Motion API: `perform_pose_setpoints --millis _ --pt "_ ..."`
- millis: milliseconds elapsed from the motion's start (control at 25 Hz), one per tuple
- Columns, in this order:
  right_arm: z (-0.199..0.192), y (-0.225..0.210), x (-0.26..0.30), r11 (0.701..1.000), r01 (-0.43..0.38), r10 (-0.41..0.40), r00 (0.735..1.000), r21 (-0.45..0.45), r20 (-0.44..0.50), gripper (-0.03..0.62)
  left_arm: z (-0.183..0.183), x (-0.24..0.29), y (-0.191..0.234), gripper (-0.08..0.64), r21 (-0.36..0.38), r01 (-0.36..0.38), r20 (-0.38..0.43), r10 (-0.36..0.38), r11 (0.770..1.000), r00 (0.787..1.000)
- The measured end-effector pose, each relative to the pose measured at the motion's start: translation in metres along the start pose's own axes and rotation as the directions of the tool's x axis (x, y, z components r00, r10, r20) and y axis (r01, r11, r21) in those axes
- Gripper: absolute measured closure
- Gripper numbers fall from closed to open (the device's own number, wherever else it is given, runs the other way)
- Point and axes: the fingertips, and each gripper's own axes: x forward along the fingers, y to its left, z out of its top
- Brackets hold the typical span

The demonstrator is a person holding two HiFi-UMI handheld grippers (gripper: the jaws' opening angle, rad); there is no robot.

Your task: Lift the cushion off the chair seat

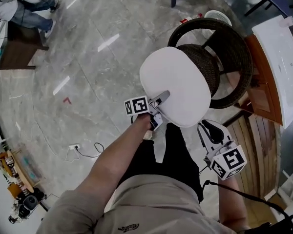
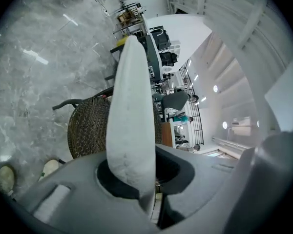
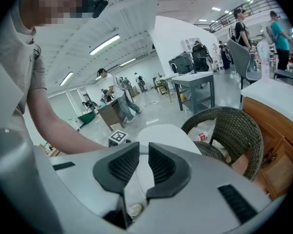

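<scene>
A round white cushion (image 1: pixel 176 84) hangs above the seat of a dark wicker chair (image 1: pixel 234 57), clear of it and tilted. My left gripper (image 1: pixel 161 99) is shut on the cushion's near left edge. In the left gripper view the cushion (image 2: pixel 132 116) stands edge-on between the jaws of the left gripper (image 2: pixel 136 179), with the chair (image 2: pixel 88 126) behind. My right gripper (image 1: pixel 205 126) sits just under the cushion's near right rim. In the right gripper view the right gripper (image 3: pixel 143 162) shows a narrow gap with nothing in it. The cushion (image 3: pixel 163 135) lies beyond its tips.
A wooden cabinet with a white top (image 1: pixel 278 57) stands right of the chair. A white round object (image 1: pixel 217 16) lies behind the chair. A socket strip with a cable (image 1: pixel 75 147) lies on the marble floor at left. A person (image 1: pixel 19 9) sits far left.
</scene>
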Motion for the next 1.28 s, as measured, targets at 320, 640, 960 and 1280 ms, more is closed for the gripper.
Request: perform_pose_setpoints --millis 320,640,960,1280 --pt "0.032 0.072 -0.025 1.0 -0.008 0.008 0.995 -0.003 0.096 0.538 0.014 -0.097 -0.066 0.5 0.044 0.051 0.064 -0.054 0.998 0.997" --pt "0.056 0.129 -0.05 0.998 0.044 -0.036 0.985 -0.041 0.169 0.545 0.019 -0.203 -0.125 0.5 0.084 0.098 0.121 -0.107 0.992 0.987" --pt "0.055 0.182 -0.073 0.992 0.104 -0.087 0.973 -0.07 0.211 0.551 0.014 -0.306 -0.149 0.501 0.079 0.121 0.188 -0.134 0.99 0.973" --pt "0.036 0.214 -0.089 0.986 0.146 -0.126 0.968 -0.078 0.219 0.555 -0.006 -0.366 -0.144 0.5 0.032 0.135 0.233 -0.139 0.99 0.962"
